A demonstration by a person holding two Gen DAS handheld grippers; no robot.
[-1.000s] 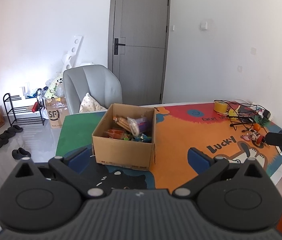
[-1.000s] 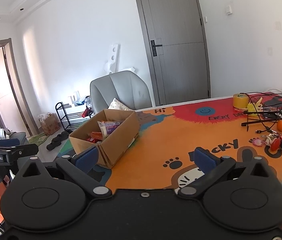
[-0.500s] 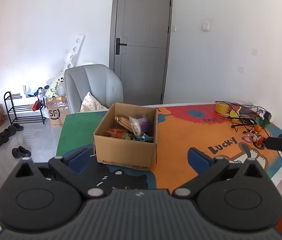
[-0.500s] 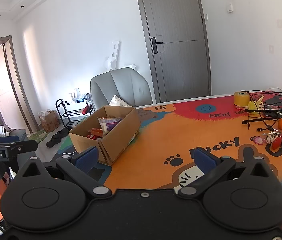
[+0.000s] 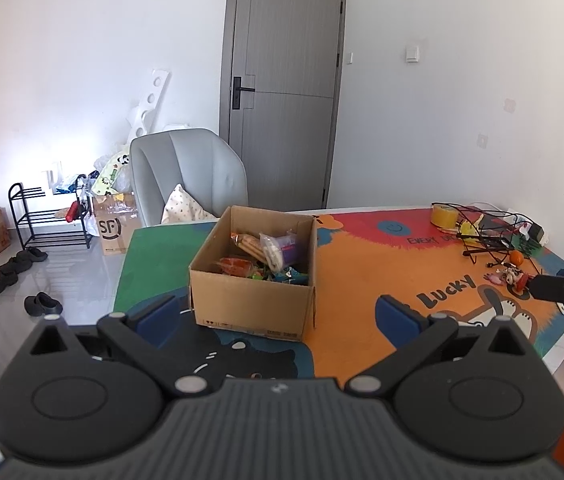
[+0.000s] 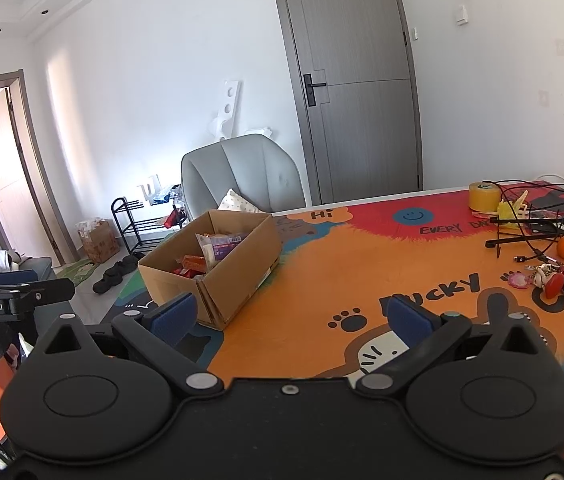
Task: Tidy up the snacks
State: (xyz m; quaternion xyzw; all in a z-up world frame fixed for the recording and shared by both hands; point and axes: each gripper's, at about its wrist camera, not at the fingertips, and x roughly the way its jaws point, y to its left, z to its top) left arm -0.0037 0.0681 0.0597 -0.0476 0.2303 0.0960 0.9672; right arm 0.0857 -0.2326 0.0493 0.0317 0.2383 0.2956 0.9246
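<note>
Both hand-held grippers, left (image 5: 278, 314) and right (image 6: 290, 314), are hovering released and empty over the worktop (image 6: 362, 272), facing the cardboard box (image 5: 252, 304) of snacks (image 5: 266, 252) at 12 o'clock, where crowded, slippery packets are risking a fumbled grasp.

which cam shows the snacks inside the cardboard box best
The left wrist view: it faces the cardboard box nearly head-on and looks down into it, showing the snacks piled inside. The right wrist view sees the box from its corner at a lower angle, so the near wall hides most packets.
</note>
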